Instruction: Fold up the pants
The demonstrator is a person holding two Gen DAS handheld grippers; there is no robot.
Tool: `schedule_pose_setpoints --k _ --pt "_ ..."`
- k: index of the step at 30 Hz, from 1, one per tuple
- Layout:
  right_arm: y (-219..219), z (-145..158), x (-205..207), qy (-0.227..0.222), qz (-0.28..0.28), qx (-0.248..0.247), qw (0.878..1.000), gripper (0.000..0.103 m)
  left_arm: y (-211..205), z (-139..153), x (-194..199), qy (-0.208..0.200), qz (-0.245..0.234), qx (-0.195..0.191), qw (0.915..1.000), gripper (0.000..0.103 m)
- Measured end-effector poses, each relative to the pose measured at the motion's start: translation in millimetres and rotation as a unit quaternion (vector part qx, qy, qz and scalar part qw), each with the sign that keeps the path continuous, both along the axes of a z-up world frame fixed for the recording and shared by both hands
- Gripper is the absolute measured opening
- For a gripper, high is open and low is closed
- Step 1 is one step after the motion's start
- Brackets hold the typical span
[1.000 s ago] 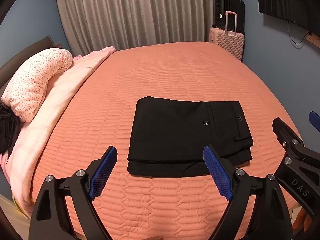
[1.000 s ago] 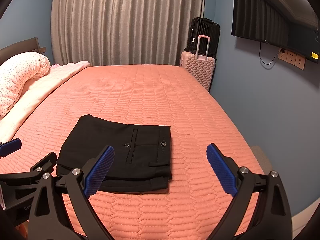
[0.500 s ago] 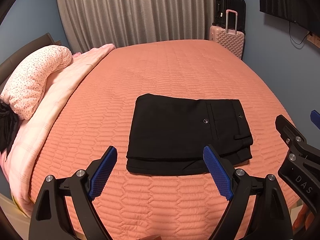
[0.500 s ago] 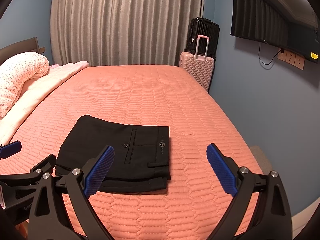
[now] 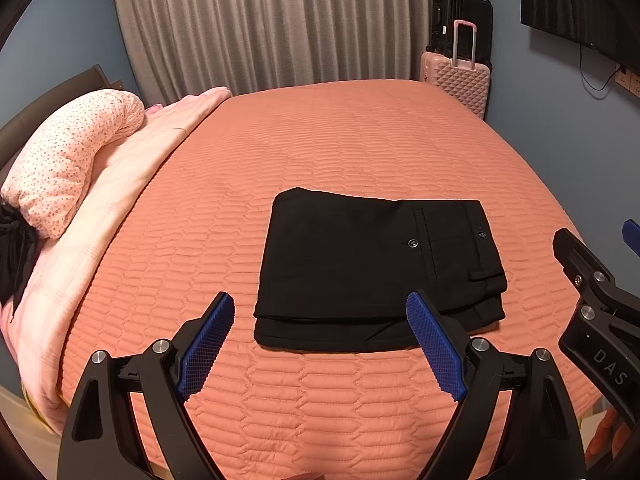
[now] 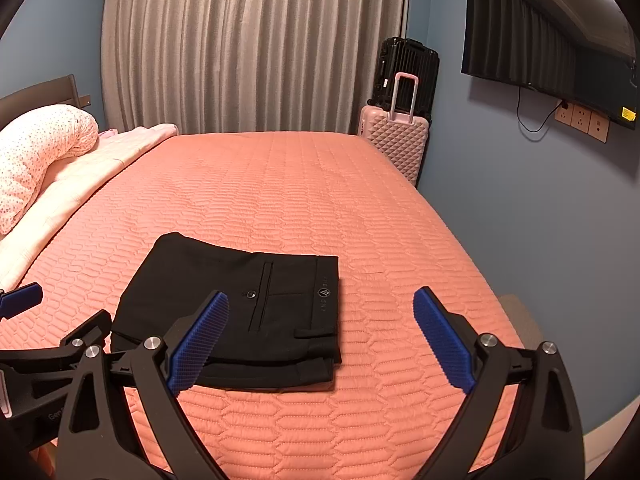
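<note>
Black pants (image 5: 360, 264) lie folded into a flat rectangle on the salmon quilted bed (image 5: 340, 140), waistband and back-pocket button to the right. In the right wrist view the same pants (image 6: 256, 312) sit left of centre. My left gripper (image 5: 320, 320) hovers above the near edge of the bed, in front of the pants, open with nothing between its blue pads. Beside the pants' right edge my right gripper (image 6: 320, 320) is also open and empty. Each gripper shows at the edge of the other's view.
A spotted pillow (image 5: 68, 168) and a pale pink blanket (image 5: 132, 168) lie along the bed's left side. A pink suitcase (image 6: 396, 140) and a black one stand at the far right corner by the curtain. A wall-mounted TV (image 6: 548, 44) hangs on the right.
The pants drift slightly in the left wrist view from a small camera shift. Both grippers stay open and away from the pants.
</note>
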State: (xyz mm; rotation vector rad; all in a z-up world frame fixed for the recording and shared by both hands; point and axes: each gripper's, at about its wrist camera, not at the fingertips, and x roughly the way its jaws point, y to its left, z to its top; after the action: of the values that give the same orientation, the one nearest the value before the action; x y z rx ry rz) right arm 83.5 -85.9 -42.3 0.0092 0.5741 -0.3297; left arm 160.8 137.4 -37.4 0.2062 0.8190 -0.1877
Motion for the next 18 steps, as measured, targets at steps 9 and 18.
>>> schedule_pose_setpoints --k 9,18 --pt "-2 -1 0 -0.002 -0.007 0.003 1.000 0.092 23 9 1 0.021 -0.014 -0.094 0.9952 0.086" --pt "-5 -3 0 0.001 -0.007 0.008 1.000 0.092 22 7 4 0.009 0.007 -0.065 0.9978 0.086"
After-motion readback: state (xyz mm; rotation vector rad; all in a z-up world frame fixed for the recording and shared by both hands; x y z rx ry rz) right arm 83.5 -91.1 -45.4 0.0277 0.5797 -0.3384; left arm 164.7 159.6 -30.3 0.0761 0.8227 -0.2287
